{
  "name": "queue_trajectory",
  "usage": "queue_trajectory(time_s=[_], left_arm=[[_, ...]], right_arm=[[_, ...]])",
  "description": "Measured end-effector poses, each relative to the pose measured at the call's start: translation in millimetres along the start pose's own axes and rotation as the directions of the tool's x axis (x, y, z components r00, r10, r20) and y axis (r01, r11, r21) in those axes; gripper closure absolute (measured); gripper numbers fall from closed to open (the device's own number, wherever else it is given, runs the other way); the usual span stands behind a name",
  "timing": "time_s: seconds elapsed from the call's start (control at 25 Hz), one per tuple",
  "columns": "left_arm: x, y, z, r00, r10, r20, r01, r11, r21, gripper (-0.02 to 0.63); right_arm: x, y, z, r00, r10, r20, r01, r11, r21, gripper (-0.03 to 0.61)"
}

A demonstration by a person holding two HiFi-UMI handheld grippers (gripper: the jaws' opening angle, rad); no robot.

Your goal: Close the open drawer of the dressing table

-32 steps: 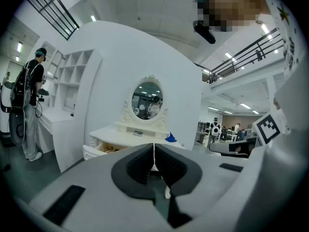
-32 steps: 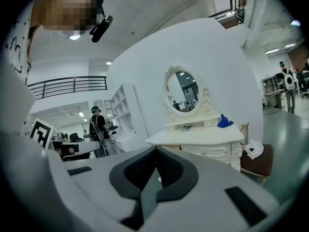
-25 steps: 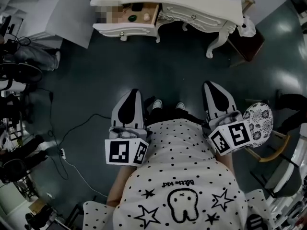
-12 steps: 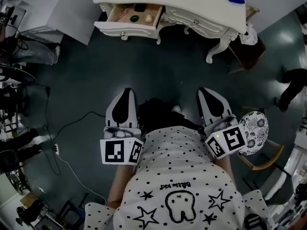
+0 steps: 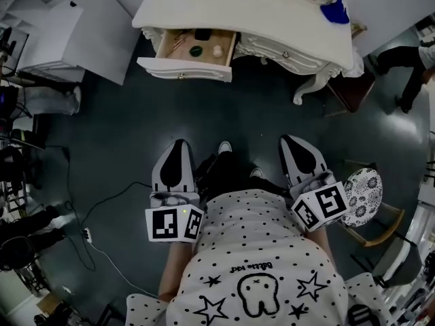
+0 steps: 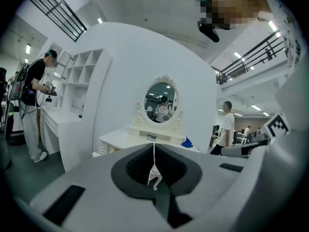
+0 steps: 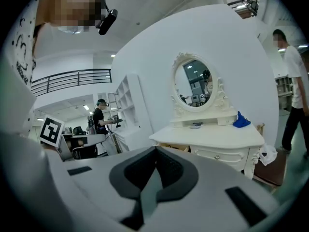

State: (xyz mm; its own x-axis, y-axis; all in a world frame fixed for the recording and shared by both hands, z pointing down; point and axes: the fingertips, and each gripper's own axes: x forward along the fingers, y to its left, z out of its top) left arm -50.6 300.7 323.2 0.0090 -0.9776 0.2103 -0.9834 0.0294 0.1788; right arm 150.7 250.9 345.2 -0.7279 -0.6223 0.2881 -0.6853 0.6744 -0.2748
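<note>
dressing table (image 5: 285, 26): white, carved, curved legs, upright, at top of head view | drawer (image 5: 192, 60): at the table's left in head view, pulled out, open; white front with small knob, wooden inside, small items (image 5: 196, 51) lying in it | right drawer (image 5: 282, 49): closed

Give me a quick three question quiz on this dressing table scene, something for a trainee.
1. True or false: the drawer on the dressing table is pulled out.
2. The jaws of the left gripper are: A) shut on the drawer front, B) shut with nothing between them, C) wide apart.
3. Which touches the dressing table: the left gripper, the right gripper, or neither?
Key: 1 true; 2 B; 3 neither, both are well short of it.
</note>
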Motion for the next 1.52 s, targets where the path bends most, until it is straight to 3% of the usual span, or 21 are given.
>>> queue_trajectory(time_s=[0.28,0.64,1.0,1.36,1.52], left_arm=[[44.3,54.1,28.3,0.997,-0.079,0.001,0.079,0.997,0.019,0.594],[74.9,85.5,20.6,0.993,-0.111,-0.051,0.110,0.994,-0.020,0.594],[128.6,100.3,29.8,0.998,-0.041,-0.043,0.039,0.998,-0.047,0.594],[213.1,106.3,77.2,0.996,0.073,0.042,-0.073,0.997,0.000,0.594],[233.8,108.1,79.0,0.990,0.127,0.057,-0.129,0.991,0.024,0.594]], right_arm=[[53.7,16.9,20.8,0.997,-0.080,0.019,0.079,0.997,0.023,0.569],[91.6,19.6,20.9,0.993,-0.118,-0.026,0.119,0.992,0.037,0.569],[145.0,-16.1,40.3,0.997,-0.064,-0.054,0.065,0.998,0.027,0.569],[186.3,-103.2,90.6,0.998,-0.055,-0.019,0.055,0.998,0.018,0.569],[190.6,-136.3,96.2,0.999,-0.052,-0.007,0.052,0.998,0.022,0.569]])
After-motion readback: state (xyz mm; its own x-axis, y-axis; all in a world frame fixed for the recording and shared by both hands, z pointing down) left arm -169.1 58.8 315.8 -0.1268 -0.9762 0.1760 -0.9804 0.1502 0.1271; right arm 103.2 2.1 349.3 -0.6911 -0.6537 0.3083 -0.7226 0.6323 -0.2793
